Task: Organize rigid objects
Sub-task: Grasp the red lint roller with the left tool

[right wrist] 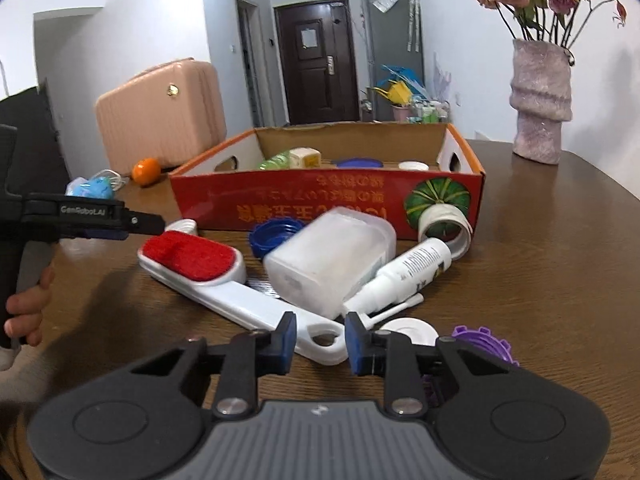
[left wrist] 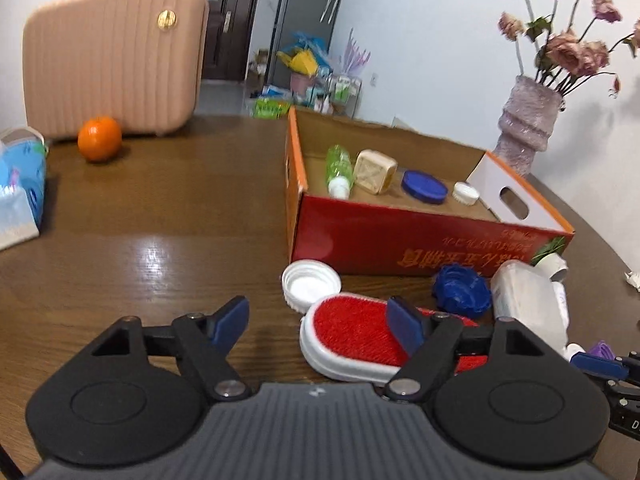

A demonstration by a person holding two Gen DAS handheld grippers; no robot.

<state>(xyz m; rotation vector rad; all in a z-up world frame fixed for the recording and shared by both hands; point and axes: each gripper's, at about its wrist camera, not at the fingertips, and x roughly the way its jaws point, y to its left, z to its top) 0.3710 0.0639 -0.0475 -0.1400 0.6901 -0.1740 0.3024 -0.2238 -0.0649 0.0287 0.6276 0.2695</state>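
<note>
Right gripper (right wrist: pixel 321 340) narrow, blue pads closed against the ring end of the white handle of a lint brush (right wrist: pixel 224 292). Brush flat on the brown wooden counter (right wrist: pixel 540 280), red bristle pad lying ahead and to the left of that gripper.

Left gripper (left wrist: pixel 318 326) wide, holding nothing, hovering low with its right finger over the red pad and its left finger above bare counter. Black side of this gripper marked in small grey letters, roughly "GenRobo.AI". A person's hand (right wrist: pixel 24 312) wrapped around its grip.

Just ahead of the right gripper: a frosted white container (right wrist: pixel 332 256), a white spray bottle (right wrist: pixel 416 264) with label print too small to read, a blue ridged lid (right wrist: pixel 272 236), a roll of tape (right wrist: pixel 444 224). Just to its right, a purple toothed wheel (right wrist: pixel 484 340).

Ahead of the left gripper, an upturned white cap (left wrist: pixel 310 284).

Farther ahead of both, an open red cardboard box (right wrist: pixel 320 200), printed upside down with orange East Asian characters, not legible, and a green pumpkin picture.
</note>
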